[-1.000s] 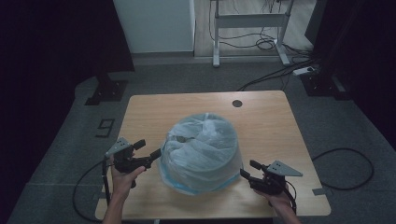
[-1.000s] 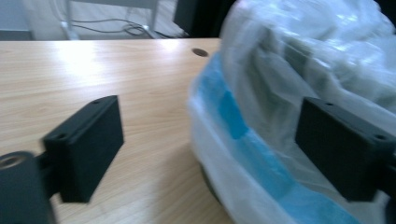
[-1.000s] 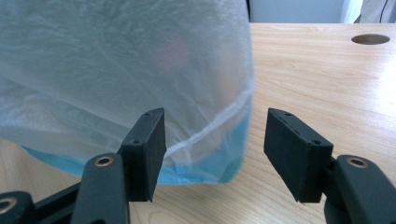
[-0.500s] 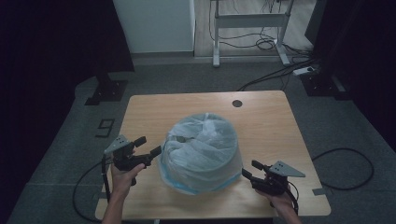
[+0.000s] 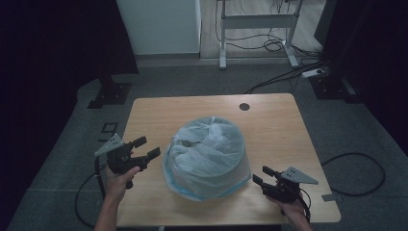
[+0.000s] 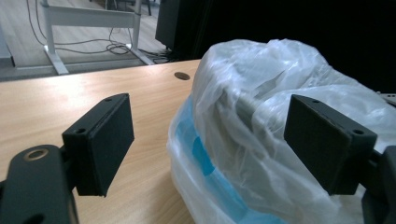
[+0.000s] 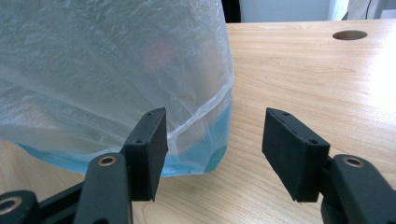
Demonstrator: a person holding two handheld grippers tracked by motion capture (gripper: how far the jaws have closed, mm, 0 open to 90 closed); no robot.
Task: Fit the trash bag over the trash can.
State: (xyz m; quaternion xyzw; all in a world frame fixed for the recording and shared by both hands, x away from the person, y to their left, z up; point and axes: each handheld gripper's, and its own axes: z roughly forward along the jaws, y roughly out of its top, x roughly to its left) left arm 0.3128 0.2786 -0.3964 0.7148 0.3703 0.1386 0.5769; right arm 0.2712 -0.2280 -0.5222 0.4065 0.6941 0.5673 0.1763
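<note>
A round bin wrapped in a translucent plastic bag (image 5: pixel 207 156) with a blue lower edge stands in the middle of the wooden table (image 5: pixel 279 125). My left gripper (image 5: pixel 148 147) hovers just left of it, open. Its jaws have just been closing a little, and no pad touches the bag. In the left gripper view the bag (image 6: pixel 261 93) bulges ahead, and the left gripper (image 6: pixel 208 107) has its right jaw in front of the plastic. My right gripper (image 5: pixel 261 174) is open beside the bag's lower right. In the right gripper view the bag's blue hem (image 7: pixel 205 154) lies just beyond the right gripper (image 7: pixel 215 116).
A round cable hole (image 5: pixel 244 106) sits near the table's far edge. Behind the table stand a white desk frame (image 5: pixel 255 21) and floor cables (image 5: pixel 288 74). A dark stand base (image 5: pixel 110 94) rests on the floor at the left.
My left gripper has lifted a little beside the bag's left side. The right gripper and the bag have stayed put.
</note>
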